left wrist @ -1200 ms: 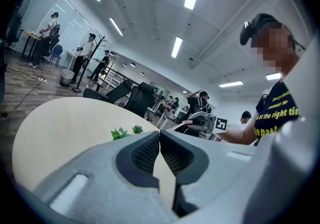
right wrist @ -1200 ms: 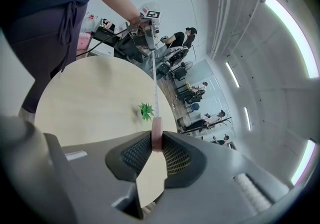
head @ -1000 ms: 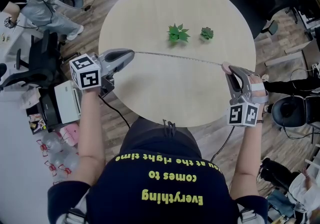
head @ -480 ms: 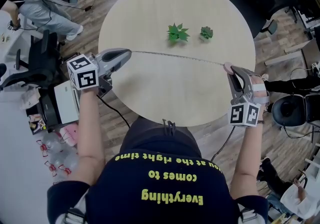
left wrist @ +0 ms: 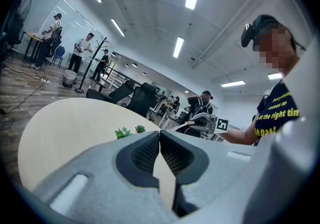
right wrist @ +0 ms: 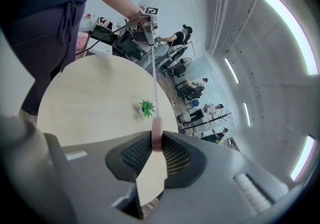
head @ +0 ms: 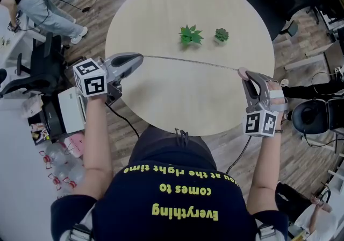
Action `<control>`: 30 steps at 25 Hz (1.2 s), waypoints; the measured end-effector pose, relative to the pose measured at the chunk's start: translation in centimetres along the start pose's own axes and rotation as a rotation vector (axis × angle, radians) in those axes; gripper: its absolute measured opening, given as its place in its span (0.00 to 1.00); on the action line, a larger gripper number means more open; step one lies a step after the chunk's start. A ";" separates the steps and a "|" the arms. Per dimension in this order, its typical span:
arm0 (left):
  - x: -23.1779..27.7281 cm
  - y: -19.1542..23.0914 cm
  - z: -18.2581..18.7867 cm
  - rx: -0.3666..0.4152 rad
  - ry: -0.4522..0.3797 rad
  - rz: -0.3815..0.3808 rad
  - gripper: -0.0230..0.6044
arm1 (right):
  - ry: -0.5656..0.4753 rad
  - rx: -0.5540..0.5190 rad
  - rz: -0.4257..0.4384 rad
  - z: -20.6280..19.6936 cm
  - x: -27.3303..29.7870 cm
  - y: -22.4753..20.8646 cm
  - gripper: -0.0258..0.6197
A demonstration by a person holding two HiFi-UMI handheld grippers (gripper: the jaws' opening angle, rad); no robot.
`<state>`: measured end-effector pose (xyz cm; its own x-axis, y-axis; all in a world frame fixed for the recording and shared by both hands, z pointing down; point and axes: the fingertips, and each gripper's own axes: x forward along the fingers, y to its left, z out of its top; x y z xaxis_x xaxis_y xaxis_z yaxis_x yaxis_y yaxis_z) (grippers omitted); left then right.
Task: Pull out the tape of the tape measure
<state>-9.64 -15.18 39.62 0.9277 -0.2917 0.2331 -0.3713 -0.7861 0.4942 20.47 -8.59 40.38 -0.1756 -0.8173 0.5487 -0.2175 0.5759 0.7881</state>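
Head view: tape [head: 191,62] taut from left gripper [head: 141,57] (pinched onto its tip) to pink case [head: 242,72], clamped within right gripper [head: 244,76].

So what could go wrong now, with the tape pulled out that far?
1. The left gripper pinches only the thin tape end. If it slips, the tape may whip back to the case.
2. The right gripper holds the case just at its tips, so a harder pull could pop it out.
3. The tape runs close by the plants; a swing might knock them.
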 end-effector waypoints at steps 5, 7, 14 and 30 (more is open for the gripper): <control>0.5 -0.4 -0.2 -0.002 0.004 -0.012 0.05 | -0.010 -0.001 0.006 0.4 0.2 0.3 0.17; 0.9 -0.7 -0.3 -0.003 0.007 -0.018 0.05 | -0.017 -0.001 0.008 0.6 0.2 0.4 0.17; 2.2 -1.5 -0.7 -0.005 0.016 -0.045 0.05 | -0.041 0.000 0.015 1.7 0.7 0.7 0.17; 4.2 -3.2 -1.0 -0.008 0.026 -0.100 0.05 | -0.077 0.007 0.020 3.6 1.2 0.9 0.17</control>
<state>-4.56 -13.36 39.87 0.9587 -0.1979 0.2042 -0.2777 -0.8063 0.5223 16.65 -9.04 40.74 -0.2537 -0.8020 0.5408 -0.2199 0.5923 0.7752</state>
